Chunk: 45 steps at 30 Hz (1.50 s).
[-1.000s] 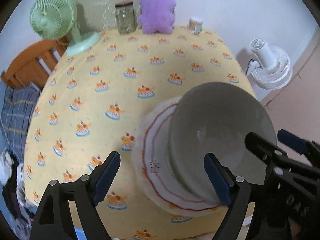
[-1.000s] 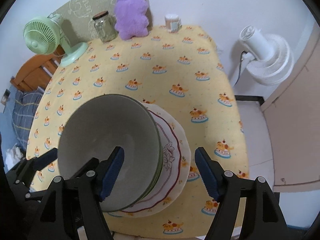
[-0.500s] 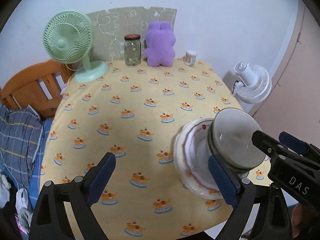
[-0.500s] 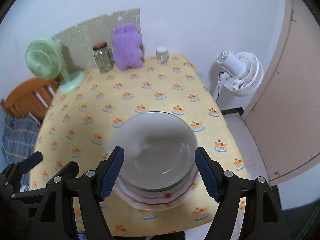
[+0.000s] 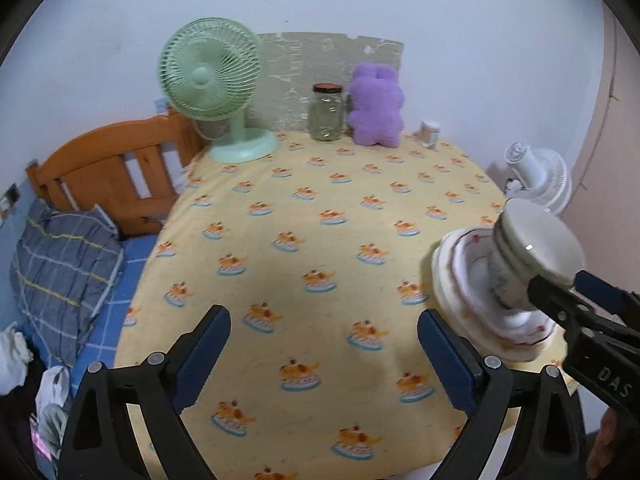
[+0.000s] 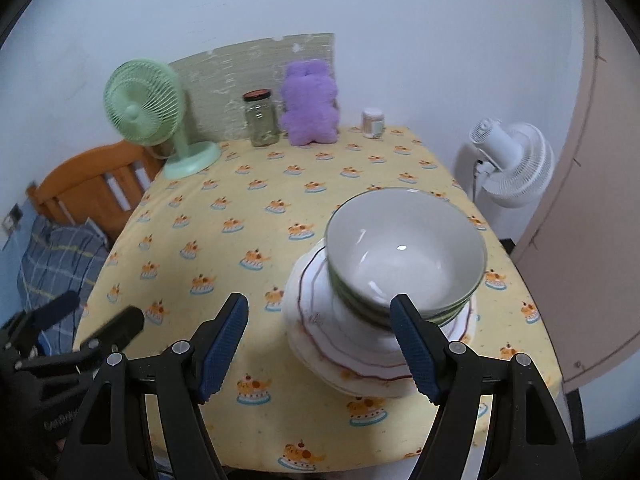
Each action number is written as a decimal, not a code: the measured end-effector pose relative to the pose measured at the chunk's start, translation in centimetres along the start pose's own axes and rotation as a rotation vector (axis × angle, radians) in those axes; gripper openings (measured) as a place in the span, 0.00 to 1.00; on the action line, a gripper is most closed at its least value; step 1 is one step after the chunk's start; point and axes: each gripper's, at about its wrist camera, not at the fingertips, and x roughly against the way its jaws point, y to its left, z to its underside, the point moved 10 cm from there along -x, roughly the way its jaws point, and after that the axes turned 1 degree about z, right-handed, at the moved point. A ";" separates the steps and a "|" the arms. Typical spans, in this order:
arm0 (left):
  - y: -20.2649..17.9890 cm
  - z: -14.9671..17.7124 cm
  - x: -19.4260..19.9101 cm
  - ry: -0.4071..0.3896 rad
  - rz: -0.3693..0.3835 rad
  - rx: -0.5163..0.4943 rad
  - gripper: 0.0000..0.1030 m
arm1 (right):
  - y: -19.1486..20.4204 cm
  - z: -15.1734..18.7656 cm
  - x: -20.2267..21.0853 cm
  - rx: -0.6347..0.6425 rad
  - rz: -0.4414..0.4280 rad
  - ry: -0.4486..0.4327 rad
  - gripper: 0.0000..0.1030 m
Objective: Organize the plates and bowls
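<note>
Both grippers, left point(image 5: 323, 354) & right point(image 6: 318, 342), had pulled back from the bowls point(image 6: 405, 254) stacked on plates point(image 6: 372, 354), jaws spread w/ nothing between — stack looked done.

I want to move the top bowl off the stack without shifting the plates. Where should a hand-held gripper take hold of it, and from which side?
Grip the rim of the top grey bowl, one finger inside and one outside, coming from above on its near side. The bowl sits upright and nested in other bowls on the plates, so only its rim stands clear; its body looks too wide to span.
</note>
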 end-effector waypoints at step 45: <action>-1.2 4.0 4.1 -0.115 -0.076 0.018 1.00 | -1.5 5.3 2.5 0.018 -0.034 -0.068 0.82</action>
